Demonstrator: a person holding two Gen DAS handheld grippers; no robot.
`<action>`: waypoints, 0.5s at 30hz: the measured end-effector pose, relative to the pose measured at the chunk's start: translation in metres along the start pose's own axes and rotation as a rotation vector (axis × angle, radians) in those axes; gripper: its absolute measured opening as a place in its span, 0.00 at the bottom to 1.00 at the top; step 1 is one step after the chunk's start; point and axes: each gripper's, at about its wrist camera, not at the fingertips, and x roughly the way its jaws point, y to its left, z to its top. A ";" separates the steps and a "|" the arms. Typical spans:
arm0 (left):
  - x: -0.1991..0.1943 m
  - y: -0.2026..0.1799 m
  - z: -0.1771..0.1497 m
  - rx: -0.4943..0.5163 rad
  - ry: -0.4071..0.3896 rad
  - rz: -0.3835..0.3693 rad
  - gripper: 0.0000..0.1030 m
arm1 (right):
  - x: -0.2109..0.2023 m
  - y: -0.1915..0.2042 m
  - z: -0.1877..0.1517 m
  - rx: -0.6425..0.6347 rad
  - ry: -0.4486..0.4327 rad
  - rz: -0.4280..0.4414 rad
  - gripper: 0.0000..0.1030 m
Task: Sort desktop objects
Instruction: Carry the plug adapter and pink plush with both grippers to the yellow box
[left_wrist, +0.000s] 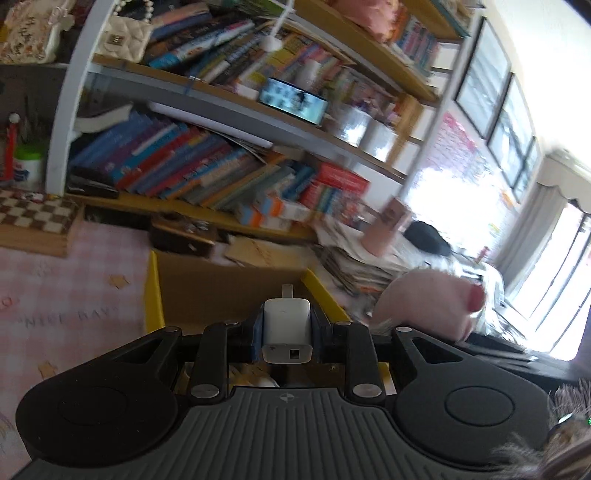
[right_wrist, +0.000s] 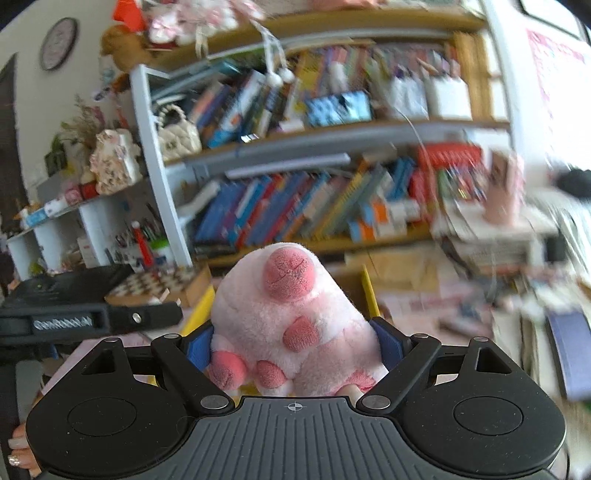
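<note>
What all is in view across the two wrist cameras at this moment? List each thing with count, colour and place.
charger: one, white, clamped between the left gripper's blue pads.
plush toy: one, pink with darker pink patches, between the right gripper's pads.
cardboard box: one, brown with yellow edges, open, on the desk just beyond the charger.
chessboard: one, brown and cream, left of the box.
bookshelf: one, white and wood, packed with many-coloured books.
quilted handbag: one, cream, on the upper shelf.
paper stack: one pile, whitish, right of the box.
left hand-held gripper: black, shut on the charger.
right hand-held gripper: black, closed on the plush toy.
</note>
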 end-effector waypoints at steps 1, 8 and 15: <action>0.006 0.002 0.004 0.002 -0.002 0.018 0.23 | 0.009 0.000 0.005 -0.015 -0.005 0.008 0.85; 0.060 0.005 0.010 0.065 0.065 0.118 0.23 | 0.077 0.006 0.009 -0.125 0.080 0.053 0.85; 0.095 0.018 -0.003 0.091 0.152 0.207 0.23 | 0.119 -0.003 -0.005 -0.165 0.220 0.058 0.85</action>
